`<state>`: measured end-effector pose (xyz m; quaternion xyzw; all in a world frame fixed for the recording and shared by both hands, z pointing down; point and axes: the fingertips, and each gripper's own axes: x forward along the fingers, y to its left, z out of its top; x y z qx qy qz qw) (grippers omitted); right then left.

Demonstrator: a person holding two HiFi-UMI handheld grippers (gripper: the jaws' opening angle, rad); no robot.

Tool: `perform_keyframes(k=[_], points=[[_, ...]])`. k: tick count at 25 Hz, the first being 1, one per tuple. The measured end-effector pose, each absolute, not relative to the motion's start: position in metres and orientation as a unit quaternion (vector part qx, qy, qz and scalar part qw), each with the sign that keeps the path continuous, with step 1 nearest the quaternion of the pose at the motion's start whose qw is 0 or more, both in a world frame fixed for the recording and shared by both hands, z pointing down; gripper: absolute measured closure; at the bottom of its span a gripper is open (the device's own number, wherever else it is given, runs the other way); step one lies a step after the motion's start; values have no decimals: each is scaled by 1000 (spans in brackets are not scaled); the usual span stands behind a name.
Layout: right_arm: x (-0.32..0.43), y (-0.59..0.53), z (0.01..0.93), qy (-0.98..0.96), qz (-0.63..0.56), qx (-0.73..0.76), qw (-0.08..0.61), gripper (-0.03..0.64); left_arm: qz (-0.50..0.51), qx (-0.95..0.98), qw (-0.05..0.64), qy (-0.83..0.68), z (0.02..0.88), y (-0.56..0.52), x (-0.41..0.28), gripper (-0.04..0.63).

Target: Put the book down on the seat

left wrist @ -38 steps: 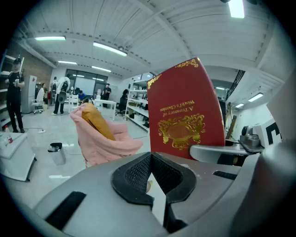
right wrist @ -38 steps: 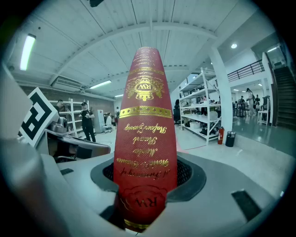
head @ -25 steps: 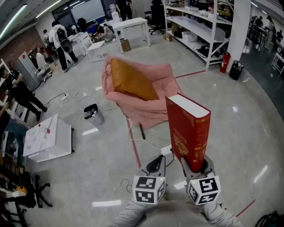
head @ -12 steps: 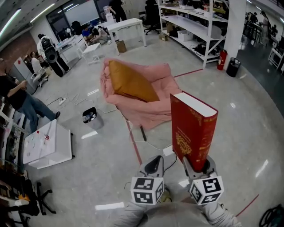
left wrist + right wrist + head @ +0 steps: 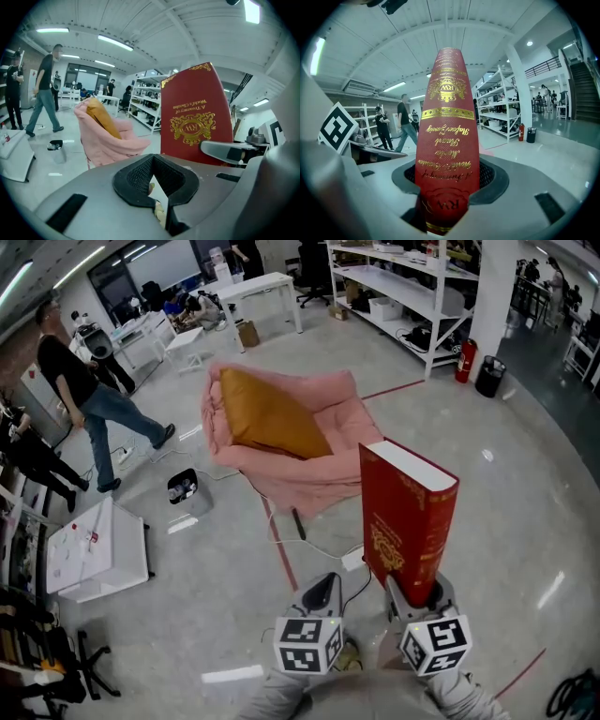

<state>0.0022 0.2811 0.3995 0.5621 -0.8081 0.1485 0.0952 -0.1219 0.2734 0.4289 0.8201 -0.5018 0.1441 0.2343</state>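
A thick red book [image 5: 408, 521] with gold lettering stands upright, its lower end clamped in my right gripper [image 5: 417, 594]. In the right gripper view the book's spine [image 5: 447, 140] fills the middle, with the black pads of that gripper [image 5: 447, 187] pressed on both sides. My left gripper [image 5: 323, 592] is beside it on the left, shut and empty; its view shows the book's cover [image 5: 194, 117] to the right. The seat, a pink soft chair [image 5: 319, 479] with an orange cushion [image 5: 267, 418], stands on the floor ahead, well beyond both grippers. The left gripper view also shows the chair [image 5: 112, 140].
A person [image 5: 89, 399] walks across the floor at the left. A black bin [image 5: 183, 488] and a white low table [image 5: 94, 549] stand left of the chair. A cable [image 5: 314, 542] and red floor tape [image 5: 279, 554] lie before it. White shelving [image 5: 403, 296] lines the back right.
A person has walked into view at the left and the view has shifted a little. The book and both grippers keep the same pose.
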Motion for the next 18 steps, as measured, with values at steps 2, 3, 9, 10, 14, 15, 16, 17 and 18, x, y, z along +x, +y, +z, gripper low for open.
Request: perform_keyframes(k=[2,3,9,10,14,15,16,17,18], points=[[9,269,403,-807,151,562,99,388,145,818,236,-504,430,262,-117,589],[13,262,404,-807,152,562,100,388,145,816,237,-506,431,256,-115,589],[40,208,409,-806,153,562,108,388,147,805,241,-522,435,204,-100,591],[45,199,410,-807,153,560,109,388,147,803,241,-524,436,195,-97,589],[66,160,405,-812,149,553,114,388,147,796,241,-535,433,155,-80,589],[72,150,403,-814,148,550,115,388,145,794,242,-538,432,144,-74,589],[80,140,402,-816,148,547,118,388,144,792,243,-542,430,134,-67,589],[88,129,401,-818,147,544,120,388,142,790,244,-545,429,124,-60,589],[96,119,400,-820,146,540,122,388,141,788,245,-548,427,113,-52,589]])
